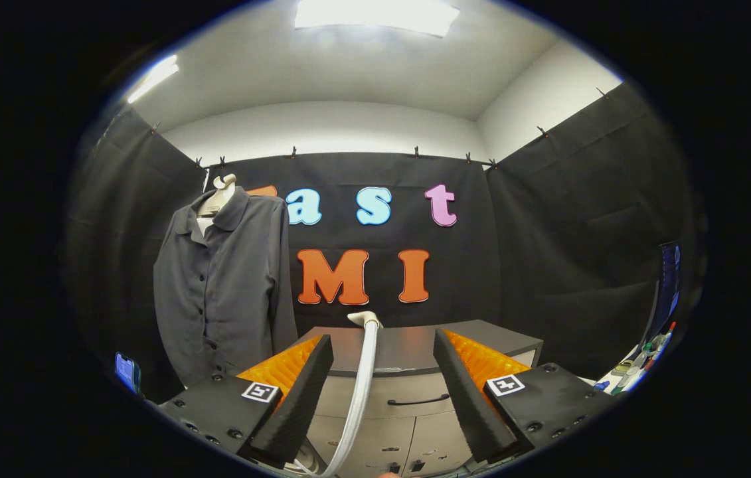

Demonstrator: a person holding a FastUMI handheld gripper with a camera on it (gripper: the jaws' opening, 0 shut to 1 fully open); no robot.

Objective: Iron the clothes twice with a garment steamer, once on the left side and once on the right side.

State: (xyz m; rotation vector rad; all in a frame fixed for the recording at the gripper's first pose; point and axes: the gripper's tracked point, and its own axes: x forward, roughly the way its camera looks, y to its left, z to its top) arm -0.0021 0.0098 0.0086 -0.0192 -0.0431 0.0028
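Note:
A dark grey button-up shirt (222, 285) hangs on a pale mannequin form, beyond my left finger and well off from it. The garment steamer's white hose (360, 392) rises between my fingers, and its cream head (364, 319) pokes up at the near edge of the cabinet top. My gripper (383, 348) is open, its fingers standing wide on either side of the hose without touching it. Nothing is held.
A grey cabinet (415, 398) with a dark top, drawers and a black handle stands just ahead. A phone (127, 372) sits low to the left of the shirt. Beyond the right finger, a screen (666, 292) and several small bottles (641, 365) stand on a white surface.

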